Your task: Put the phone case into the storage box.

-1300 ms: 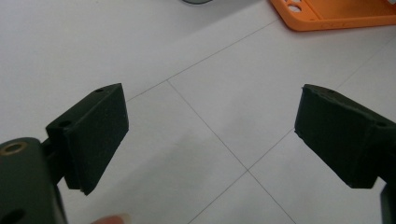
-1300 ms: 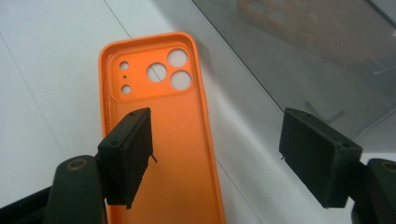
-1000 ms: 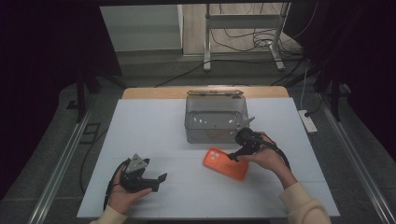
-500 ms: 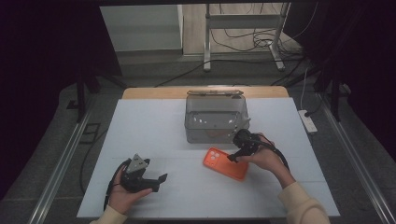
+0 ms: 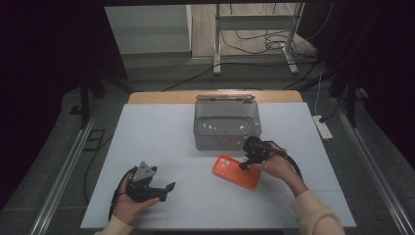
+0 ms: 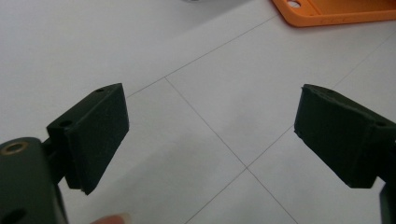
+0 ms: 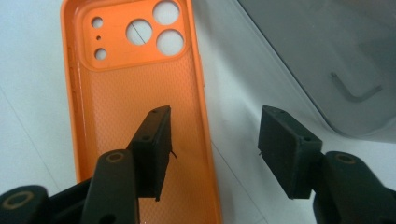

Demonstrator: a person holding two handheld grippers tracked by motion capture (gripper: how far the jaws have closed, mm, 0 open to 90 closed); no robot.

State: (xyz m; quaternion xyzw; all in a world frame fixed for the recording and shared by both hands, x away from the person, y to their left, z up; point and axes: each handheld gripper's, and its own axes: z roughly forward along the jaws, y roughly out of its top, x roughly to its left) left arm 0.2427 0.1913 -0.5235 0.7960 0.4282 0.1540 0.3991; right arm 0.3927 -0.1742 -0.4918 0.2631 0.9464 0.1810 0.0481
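An orange phone case (image 5: 234, 172) lies on the white table (image 5: 161, 137), hollow side up, its camera holes (image 7: 140, 32) at the far end. My right gripper (image 5: 246, 164) is open at the case's right edge (image 7: 215, 116): its left jaw hangs over the inside of the case (image 7: 140, 102) and its right jaw over bare table. My left gripper (image 5: 164, 191) rests near the front left of the table, open wide with nothing between its jaws (image 6: 210, 98). A corner of the case (image 6: 336, 11) is ahead of it.
A clear plastic box (image 5: 226, 125) stands just behind the case, its wall (image 7: 327, 56) close to my right jaw. Thin seam lines (image 6: 210, 126) cross the table. A floor rail (image 5: 63, 171) and a power strip (image 5: 323, 127) lie beyond the table's edges.
My right gripper has shifted a little forward and left, down onto the case's edge. The case and the left gripper have stayed put.
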